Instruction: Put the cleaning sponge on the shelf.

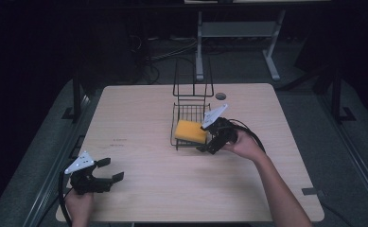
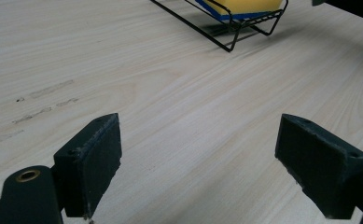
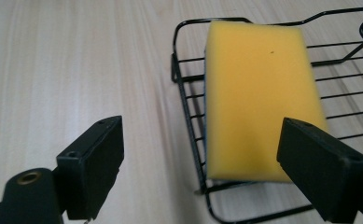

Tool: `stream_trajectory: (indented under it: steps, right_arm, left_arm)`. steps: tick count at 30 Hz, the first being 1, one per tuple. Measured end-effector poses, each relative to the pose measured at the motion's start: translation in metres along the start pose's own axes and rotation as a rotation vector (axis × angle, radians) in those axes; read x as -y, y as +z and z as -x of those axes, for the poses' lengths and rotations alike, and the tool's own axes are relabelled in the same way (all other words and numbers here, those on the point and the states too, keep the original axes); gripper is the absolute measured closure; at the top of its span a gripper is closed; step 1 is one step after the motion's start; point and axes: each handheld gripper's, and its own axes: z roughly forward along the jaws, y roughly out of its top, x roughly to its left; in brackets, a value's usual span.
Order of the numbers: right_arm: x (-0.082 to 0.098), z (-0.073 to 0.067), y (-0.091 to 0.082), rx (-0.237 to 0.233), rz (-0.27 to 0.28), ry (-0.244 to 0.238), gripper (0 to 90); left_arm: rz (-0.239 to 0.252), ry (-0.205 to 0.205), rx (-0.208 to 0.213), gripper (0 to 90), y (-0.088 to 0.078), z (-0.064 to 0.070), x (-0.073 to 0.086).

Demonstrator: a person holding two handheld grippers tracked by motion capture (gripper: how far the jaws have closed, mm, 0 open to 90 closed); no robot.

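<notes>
the sponge [image 3: 258, 100] lies in the wire rack [image 3: 188, 93], so the right gripper [image 1: 210, 140] hovers beside it, jaws apart; the left gripper [image 1: 107, 169] waits apart, jaws spread too.

— What sort of place is this, do you reckon?

— A lab or test room, I'd say. There's one pale wood-grain table with rounded corners [image 1: 139, 118] standing alone on a grey floor [image 1: 309, 109], and the room around it is kept dark.

— No home furnishings, then?

— None that I can see. Behind it stands a grey metal bench frame on splayed feet [image 1: 238, 33], with loose black cables lying on the floor beneath it [image 1: 155, 52].

— And that dish rack?

— The black wire rack [image 1: 191, 101] holding a yellow rectangular sponge [image 1: 190, 131] looks like a prop set out on a bare top, not kitchen gear in use.
</notes>
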Motion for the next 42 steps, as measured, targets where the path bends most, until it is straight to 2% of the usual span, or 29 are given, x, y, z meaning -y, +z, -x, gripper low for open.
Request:
stream_trajectory:
  steps: [2,3,11,21,42]
  right_arm:
    - [0.002,-0.002,-0.002,0.007,0.001,-0.01,14.5]
    - [0.005,-0.006,-0.007,0.008,0.014,0.0,14.4]
    - [0.021,-0.016,-0.018,0.018,0.009,0.017,14.4]
    - [0.039,-0.025,-0.022,0.016,-0.008,0.038,14.3]
    - [0.06,-0.037,-0.025,0.013,-0.035,0.056,14.7]
  left_arm:
    - [-0.001,-0.002,0.0,14.1,0.0,0.0,0.0]
    - [-0.001,-0.001,0.0,14.1,0.0,0.0,0.0]
    - [0.0,-0.001,-0.001,14.1,-0.001,-0.001,0.001]
    - [-0.005,0.004,-0.001,14.1,0.0,0.0,0.0]
    - [-0.01,0.009,-0.001,14.1,0.0,0.001,0.0]
